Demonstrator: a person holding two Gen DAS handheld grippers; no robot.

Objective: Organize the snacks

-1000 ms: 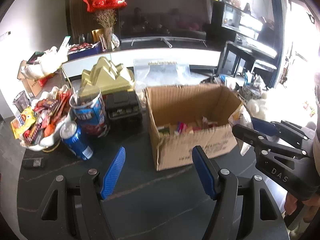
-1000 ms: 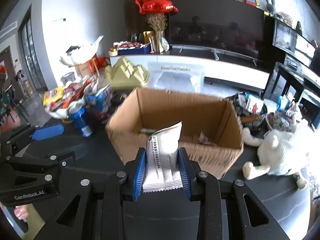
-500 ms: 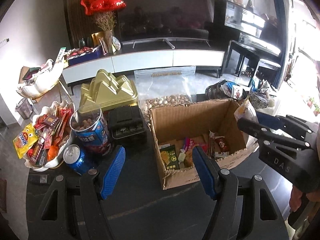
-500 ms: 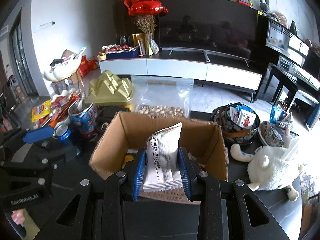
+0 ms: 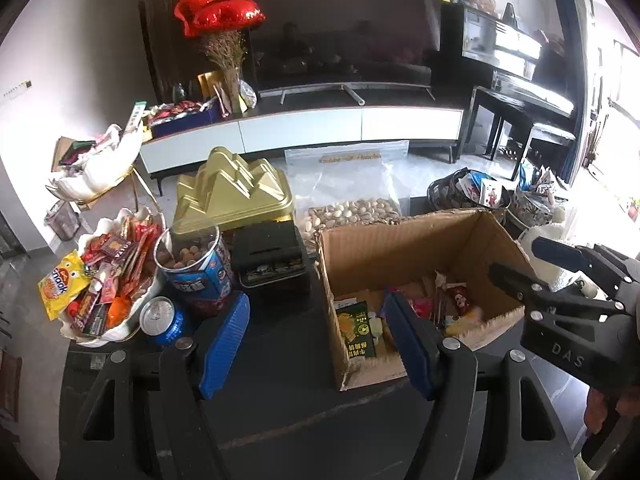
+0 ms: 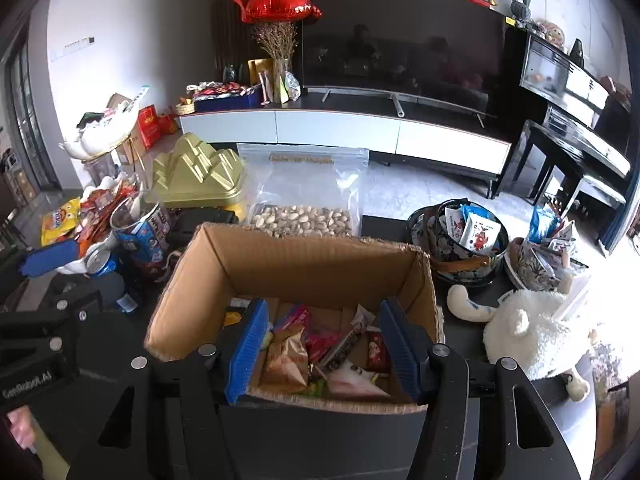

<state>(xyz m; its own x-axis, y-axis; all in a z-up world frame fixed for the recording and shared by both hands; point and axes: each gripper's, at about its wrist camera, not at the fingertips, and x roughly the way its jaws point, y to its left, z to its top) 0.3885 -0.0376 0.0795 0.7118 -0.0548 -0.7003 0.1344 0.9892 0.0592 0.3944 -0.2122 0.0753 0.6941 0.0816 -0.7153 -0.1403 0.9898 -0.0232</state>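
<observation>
Snacks [image 6: 320, 344] lie loose in the box [image 6: 304, 256], which fills the lower middle of the right wrist view on the dark table [image 5: 304, 420]. Nearest the lens, the right gripper [image 6: 322, 350] hangs over the box's near edge with its jaws apart and nothing between them; they have just been opening, and the white packet [image 6: 352, 380] lying flat just below them, at the frame's lower middle, is probably what they let go, placed there because the box serves as the collecting bin. In the left wrist view the left gripper [image 5: 316, 344] sits at the lower middle, jaws apart and empty, over bare table to the left of the box, likely waiting its turn. Further back, at the left of that frame, a white bowl [image 5: 116, 334] heaped with packets, a blue can [image 5: 160, 322] and an open tub [image 5: 196, 268] stand close together, a likely source of more items. Behind the box stands a bag of pistachios [image 6: 304, 216], upright at centre frame. At the right, two patterned bowls [image 6: 460, 256] hold more packets, near a plush toy [image 6: 536, 336].
</observation>
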